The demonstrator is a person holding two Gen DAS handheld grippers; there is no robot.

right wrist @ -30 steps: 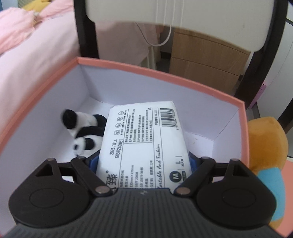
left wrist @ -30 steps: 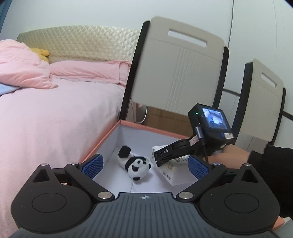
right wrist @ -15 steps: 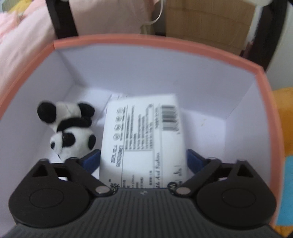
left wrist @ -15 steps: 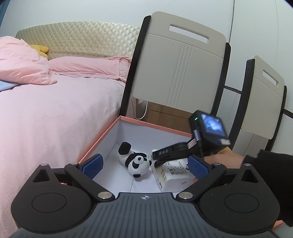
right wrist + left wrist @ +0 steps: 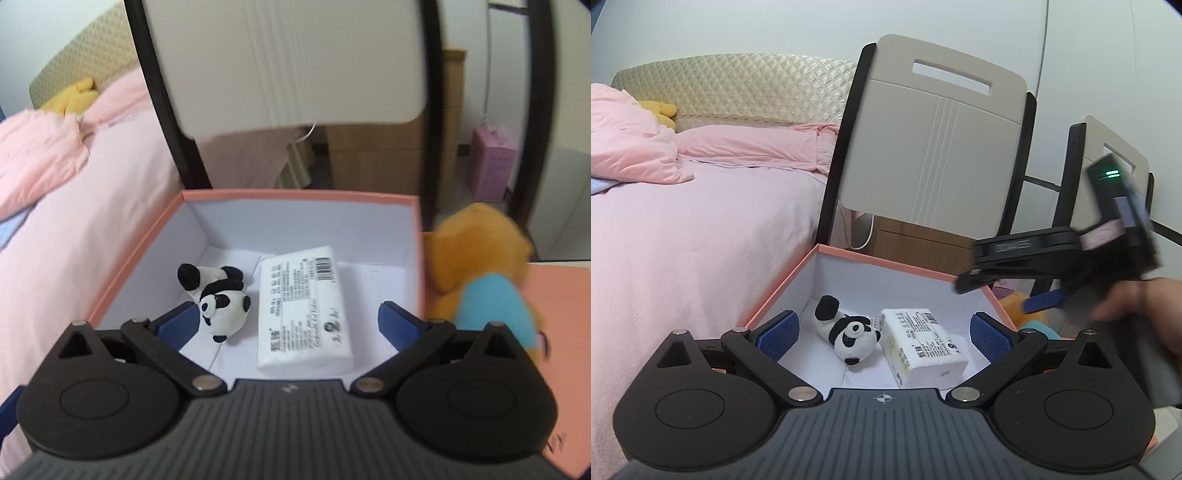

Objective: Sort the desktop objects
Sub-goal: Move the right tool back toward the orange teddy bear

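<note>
A pink box [image 5: 886, 260] with white inner walls holds a plush panda [image 5: 849, 328] and, right of it, a white tissue pack [image 5: 919, 343] lying flat. My left gripper [image 5: 884, 334] hovers open over the box's near edge with nothing between its pads. In the left wrist view my right gripper [image 5: 1001, 295] hangs blurred above the box's right rim, held by a hand. Its own view shows the right gripper [image 5: 289, 324] with jaws opening and free of the tissue pack [image 5: 303, 310], which lies below them beside the panda [image 5: 221, 299] in the box [image 5: 295, 195].
An orange plush toy in a blue shirt [image 5: 480, 266] lies just outside the box's right wall, next to a flat pink panel [image 5: 554, 314]. A chair back [image 5: 934, 147] rises behind the box. A pink bed [image 5: 683, 240] runs along the left.
My right gripper opened and let go of the tissue pack, which now lies on the box floor. The gripper then rose and drew back out of the box. The left gripper kept still.
</note>
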